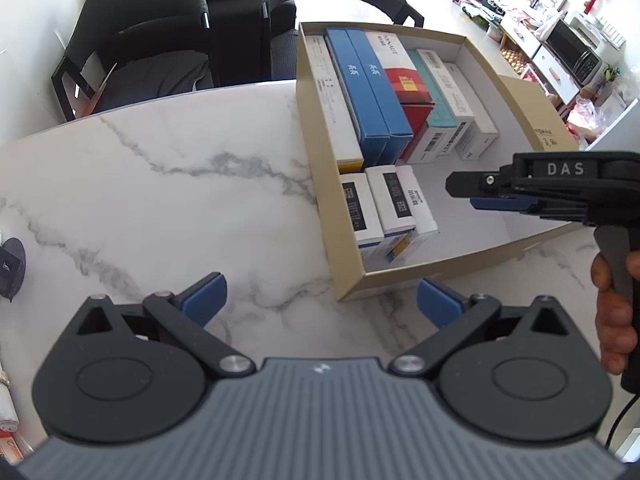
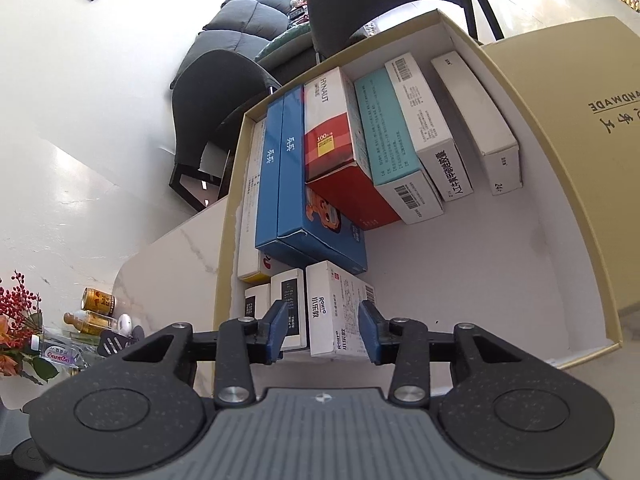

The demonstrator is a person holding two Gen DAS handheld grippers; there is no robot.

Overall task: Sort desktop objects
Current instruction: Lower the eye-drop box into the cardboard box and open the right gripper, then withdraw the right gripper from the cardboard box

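Observation:
A tan cardboard box (image 1: 344, 236) sits on the marble table and holds several upright medicine cartons: blue ones (image 1: 372, 96), a red and white one (image 1: 408, 84), and white ones (image 1: 452, 92). My left gripper (image 1: 320, 300) is open and empty, low over the table just in front of the box's near corner. My right gripper (image 2: 323, 332) is inside the box, its blue pads on either side of a small white Rohto carton (image 2: 332, 308) with gaps showing. In the left wrist view the right gripper (image 1: 472, 192) reaches in from the right over the box.
The box lid (image 2: 576, 92) lies to the right of the box. Black chairs (image 1: 136, 48) stand beyond the table's far edge. Small bottles, a can and a red berry sprig (image 2: 92, 320) sit at the table's left end. A dark object (image 1: 12, 268) lies at the left edge.

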